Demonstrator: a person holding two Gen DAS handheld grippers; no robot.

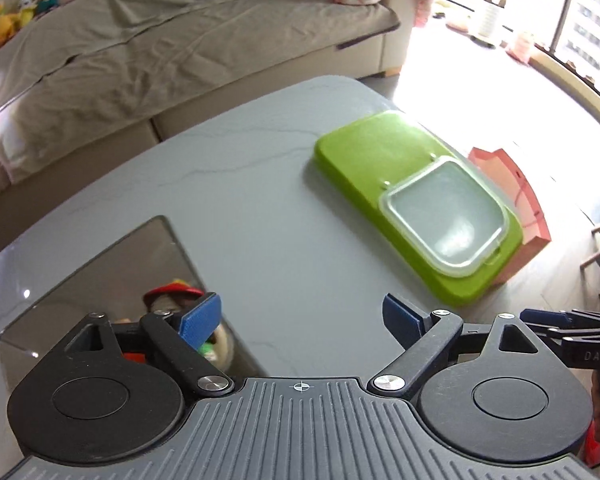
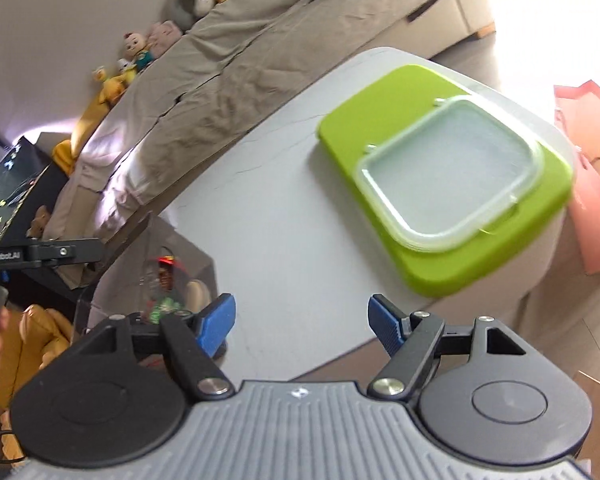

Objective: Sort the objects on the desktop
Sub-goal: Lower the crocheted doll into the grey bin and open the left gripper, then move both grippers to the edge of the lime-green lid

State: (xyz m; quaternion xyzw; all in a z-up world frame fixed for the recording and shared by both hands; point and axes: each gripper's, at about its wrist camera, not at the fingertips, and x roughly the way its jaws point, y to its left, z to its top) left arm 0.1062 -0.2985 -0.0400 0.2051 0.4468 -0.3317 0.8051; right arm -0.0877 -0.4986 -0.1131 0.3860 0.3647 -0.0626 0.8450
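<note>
Grey marble table (image 1: 260, 200); green board (image 1: 364, 152); beige sofa (image 1: 180, 40) behind.

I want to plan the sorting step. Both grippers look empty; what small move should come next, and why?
Probably bring the right gripper forward to the clear lid on the green board. Both grippers are open with nothing between the fingers, and the lid lies straight ahead of the right one, while the left gripper is over bare table.

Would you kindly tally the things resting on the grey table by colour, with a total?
Green: 1, the green lid lying flat.
Clear: 2, the clear lid on top of the green one, and the clear box holding toys.
Total: 3.
</note>
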